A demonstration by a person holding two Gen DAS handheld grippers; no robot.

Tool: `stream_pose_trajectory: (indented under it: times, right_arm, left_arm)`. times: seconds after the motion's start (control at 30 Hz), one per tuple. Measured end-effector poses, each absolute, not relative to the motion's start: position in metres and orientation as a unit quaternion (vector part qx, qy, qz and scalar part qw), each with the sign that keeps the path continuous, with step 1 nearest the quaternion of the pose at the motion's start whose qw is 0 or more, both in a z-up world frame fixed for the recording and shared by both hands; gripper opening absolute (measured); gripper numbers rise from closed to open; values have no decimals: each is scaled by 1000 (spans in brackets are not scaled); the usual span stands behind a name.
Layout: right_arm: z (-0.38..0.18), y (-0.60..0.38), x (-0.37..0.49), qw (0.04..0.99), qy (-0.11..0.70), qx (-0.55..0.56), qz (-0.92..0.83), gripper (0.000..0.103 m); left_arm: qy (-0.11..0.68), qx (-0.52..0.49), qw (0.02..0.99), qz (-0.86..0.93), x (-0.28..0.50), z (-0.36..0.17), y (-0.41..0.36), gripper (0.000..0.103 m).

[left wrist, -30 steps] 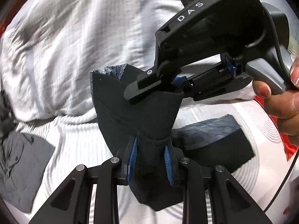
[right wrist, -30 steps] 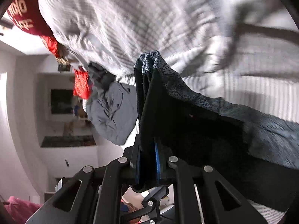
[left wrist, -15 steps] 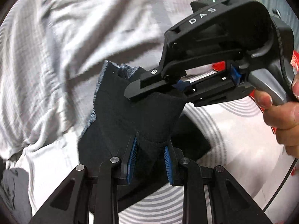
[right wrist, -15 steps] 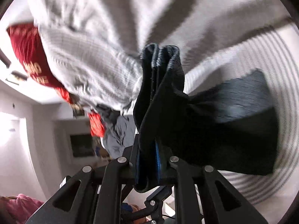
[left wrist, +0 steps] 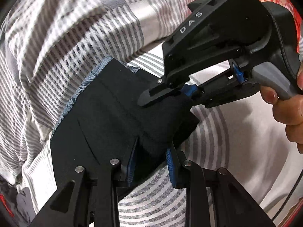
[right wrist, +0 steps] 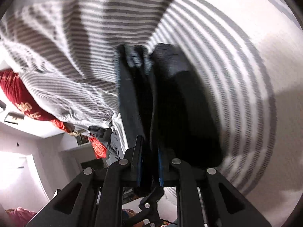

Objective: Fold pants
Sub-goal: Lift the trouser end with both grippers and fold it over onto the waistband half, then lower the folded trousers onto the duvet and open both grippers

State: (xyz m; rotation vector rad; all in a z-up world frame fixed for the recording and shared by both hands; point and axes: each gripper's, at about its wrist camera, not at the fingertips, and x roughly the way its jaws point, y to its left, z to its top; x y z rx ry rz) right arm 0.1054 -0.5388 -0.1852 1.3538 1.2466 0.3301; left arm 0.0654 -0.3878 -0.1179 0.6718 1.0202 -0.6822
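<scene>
Pants (left wrist: 113,117), dark navy with a lighter blue patterned inner face showing along one edge, are held up between both grippers above a bed. Nearest in the left wrist view, the left gripper (left wrist: 150,160) has its blue-padded jaws closed down on a thick bunched fold of the fabric, with only the cloth's thickness between the pads. Just past it, the cloth spreads upward as a flat folded panel with stitched seams. On the panel's right side, the right gripper (left wrist: 170,96) comes in from the right, its jaws pinched shut on another part of the same fabric; the person's hand (left wrist: 287,109) wraps its grey handle at the frame's edge. In the right wrist view, which is motion-blurred, the right gripper's jaws are narrowly closed on several stacked layers of the pants, which stand up in front of the camera. Beyond the garment lies a white sheet with grey concentric stripes (left wrist: 236,132), and farther back a rumpled grey-and-white striped blanket (left wrist: 66,28). A red cushion with gold lettering (right wrist: 17,98) sits at the far side.
</scene>
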Motion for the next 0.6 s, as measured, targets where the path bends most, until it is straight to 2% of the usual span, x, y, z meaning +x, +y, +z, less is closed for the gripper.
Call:
stream_pose_trajectory:
  times: [0.1, 0.13, 0.17, 0.2, 0.23, 0.53, 0.57, 0.6]
  right_arm:
    - [-182, -540, 103, 597, 545, 572, 136, 20]
    - [-179, -539, 104, 602, 552, 561, 134, 25]
    - [-173, -536, 105, 609, 565, 542, 128, 32]
    - [-167, -535, 107, 617, 575, 524, 118, 49]
    - [-161, -535, 106, 626, 583, 507, 107, 62]
    - [-111, -538, 112, 685, 589, 428, 33, 63]
    - [-105, -536, 116, 692, 586, 420, 34, 61]
    - [-96, -531, 121, 703, 582, 407, 41, 51]
  left_arm:
    - [468, 321, 763, -309, 60, -115, -390, 29]
    - [470, 320, 763, -309, 60, -113, -387, 30]
    - [472, 317, 763, -308, 61, -110, -384, 38]
    - [480, 302, 761, -314, 65, -104, -378, 47]
    - [486, 283, 763, -317, 67, -98, -371, 61]
    - [517, 190, 795, -254, 123, -66, -306, 61]
    - [531, 167, 797, -233, 138, -69, -295, 61]
    - [543, 150, 796, -220, 147, -73, -287, 61]
